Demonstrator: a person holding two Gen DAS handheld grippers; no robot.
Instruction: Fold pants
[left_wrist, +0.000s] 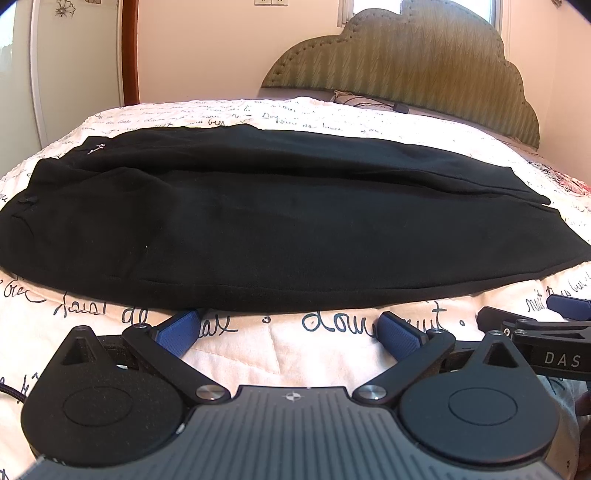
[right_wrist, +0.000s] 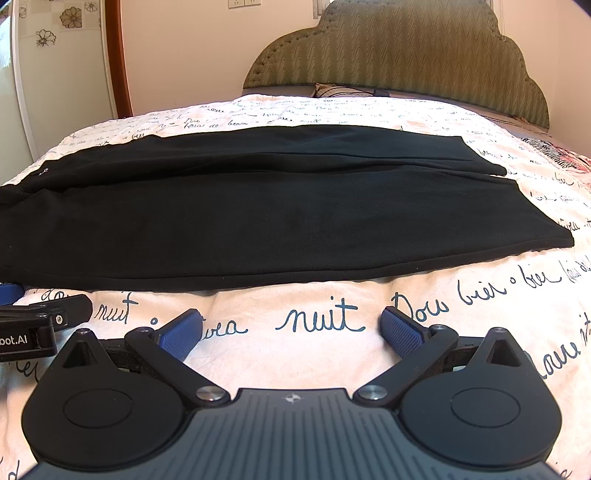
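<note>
Left gripper (left_wrist: 290, 328) and right gripper (right_wrist: 291, 326) both have fingers spread wide, holding nothing, just short of the pants (left_wrist: 258, 214) lying flat across the quilt (right_wrist: 332, 354). Headboard (left_wrist: 406, 62) behind. Only the left view shows the pants' waist end with its zipper pull (left_wrist: 96, 148); the right view shows the leg hems (right_wrist: 535, 221).

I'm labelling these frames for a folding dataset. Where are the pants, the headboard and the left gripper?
pants (left_wrist: 280, 221): left wrist view, middle of the black cloth.
headboard (right_wrist: 399, 51): right wrist view, centre of the green padded panel.
left gripper (left_wrist: 288, 328): left wrist view, midway between its open blue fingertips.
</note>
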